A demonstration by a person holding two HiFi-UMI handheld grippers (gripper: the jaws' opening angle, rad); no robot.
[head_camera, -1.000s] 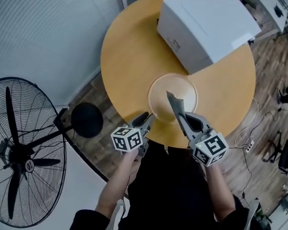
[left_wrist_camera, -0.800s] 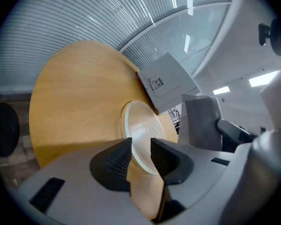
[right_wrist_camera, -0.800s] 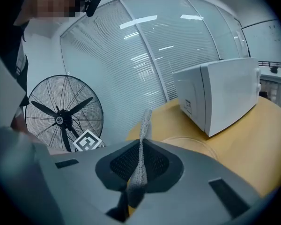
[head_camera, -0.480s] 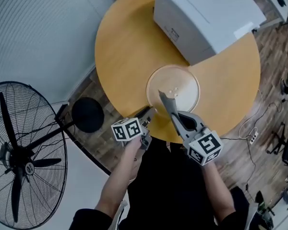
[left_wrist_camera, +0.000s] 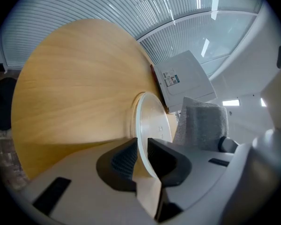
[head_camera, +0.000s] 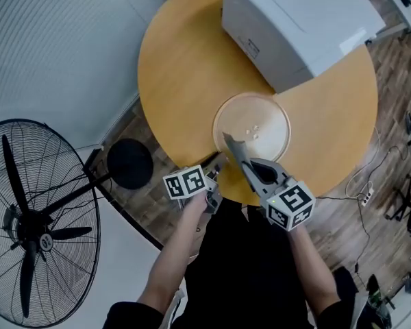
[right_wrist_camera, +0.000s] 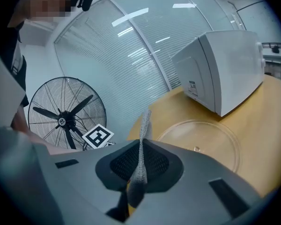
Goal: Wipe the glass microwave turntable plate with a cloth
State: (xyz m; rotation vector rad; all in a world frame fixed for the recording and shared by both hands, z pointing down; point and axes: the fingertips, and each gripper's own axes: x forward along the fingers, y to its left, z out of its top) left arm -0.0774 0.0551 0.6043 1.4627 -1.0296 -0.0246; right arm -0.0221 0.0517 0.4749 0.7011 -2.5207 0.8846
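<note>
Left tool (head_camera: 216, 162): jaws closed on near-left rim of glass turntable plate (head_camera: 260, 115). Plate: on round wooden counter (head_camera: 178, 67), at its near edge, just in front of white microwave (head_camera: 294, 19). Right tool (head_camera: 243, 157): clamped on grey cloth (head_camera: 231, 143); cloth standing upright out of jaws, over plate's near rim.

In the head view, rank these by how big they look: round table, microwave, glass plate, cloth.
1. round table
2. microwave, partly cut off by the frame edge
3. glass plate
4. cloth, seen edge-on, so it looks thin
</note>
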